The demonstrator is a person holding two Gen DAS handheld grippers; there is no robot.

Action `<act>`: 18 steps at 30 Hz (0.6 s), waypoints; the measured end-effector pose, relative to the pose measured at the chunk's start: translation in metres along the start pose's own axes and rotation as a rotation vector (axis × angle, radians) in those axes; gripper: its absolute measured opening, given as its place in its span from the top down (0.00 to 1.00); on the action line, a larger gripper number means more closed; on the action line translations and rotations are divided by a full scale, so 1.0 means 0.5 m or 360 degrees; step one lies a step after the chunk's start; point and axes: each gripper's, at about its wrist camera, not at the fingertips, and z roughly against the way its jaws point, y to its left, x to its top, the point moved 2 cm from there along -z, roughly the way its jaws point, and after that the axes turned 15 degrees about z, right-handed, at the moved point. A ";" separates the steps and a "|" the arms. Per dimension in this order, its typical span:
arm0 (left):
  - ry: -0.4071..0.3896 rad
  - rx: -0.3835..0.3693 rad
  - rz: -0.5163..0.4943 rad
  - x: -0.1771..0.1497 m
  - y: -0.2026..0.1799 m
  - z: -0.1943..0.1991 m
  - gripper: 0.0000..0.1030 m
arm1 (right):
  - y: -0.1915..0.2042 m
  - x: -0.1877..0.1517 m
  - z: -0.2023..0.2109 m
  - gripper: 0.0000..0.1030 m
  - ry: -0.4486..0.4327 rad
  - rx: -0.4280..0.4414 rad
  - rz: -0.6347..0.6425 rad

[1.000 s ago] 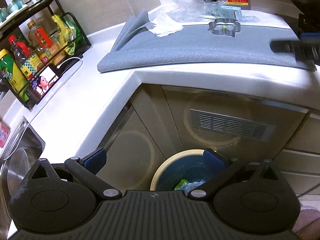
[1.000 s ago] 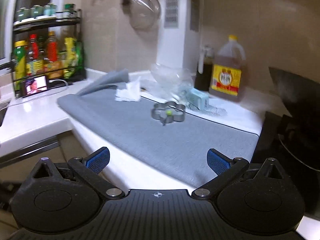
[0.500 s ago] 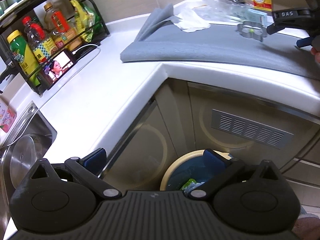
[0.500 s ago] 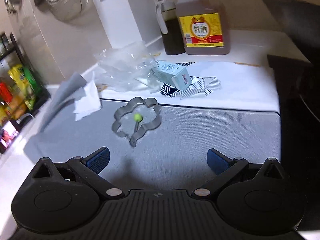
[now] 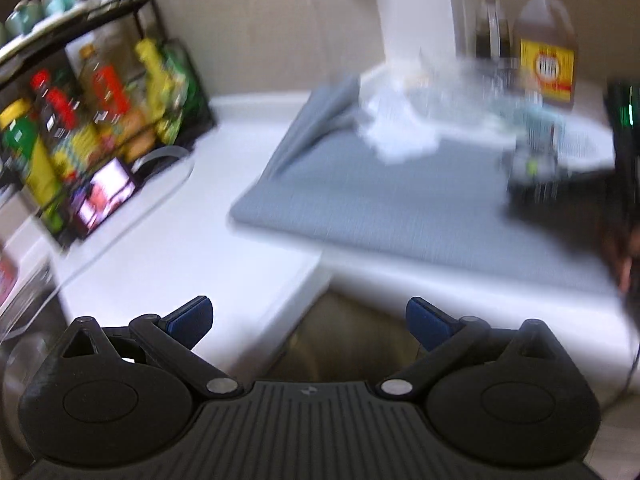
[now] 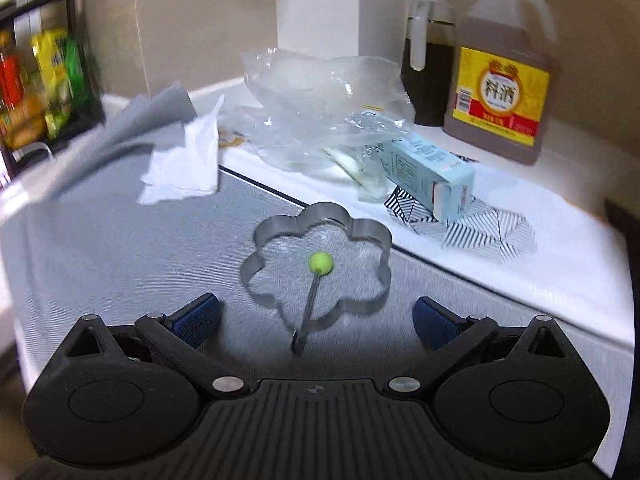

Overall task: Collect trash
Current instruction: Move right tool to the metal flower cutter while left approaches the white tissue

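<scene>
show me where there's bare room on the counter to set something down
Free: the grey mat between the crumpled white tissue and the flower-shaped metal ring, and the white counter between the mat and the black bottle rack. Crowded: behind the ring, where the clear plastic wrap, pale blue carton and striped paper pile up.

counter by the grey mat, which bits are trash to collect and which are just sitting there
Trash to collect:
crumpled tissue
clear plastic bag
small blue carton

Just lying about:
flower-shaped metal ring
cooking wine jug
dark sauce bottle
grey mat
</scene>
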 end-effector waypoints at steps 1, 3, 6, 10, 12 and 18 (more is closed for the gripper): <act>-0.0011 -0.0027 0.0012 0.024 -0.017 -0.018 0.00 | -0.004 0.002 -0.006 0.00 -0.0003 -0.0007 -0.0004; -0.0023 -0.0113 0.0040 0.073 -0.054 -0.059 0.00 | -0.016 0.002 -0.014 0.00 -0.0015 -0.0024 -0.0019; -0.0035 -0.0190 0.0063 0.136 -0.113 -0.129 0.00 | -0.034 -0.003 -0.017 0.00 -0.0023 -0.0036 -0.0074; -0.0026 -0.0206 0.0029 0.191 -0.184 -0.219 0.00 | -0.029 -0.005 -0.015 0.00 -0.0013 -0.0066 -0.0065; -0.0026 -0.0204 0.0018 0.210 -0.210 -0.264 0.00 | -0.029 -0.005 -0.014 0.00 -0.0013 -0.0065 -0.0073; 0.0083 -0.0209 0.0164 0.252 -0.236 -0.382 0.00 | -0.034 -0.004 -0.016 0.00 0.0005 -0.0128 -0.0099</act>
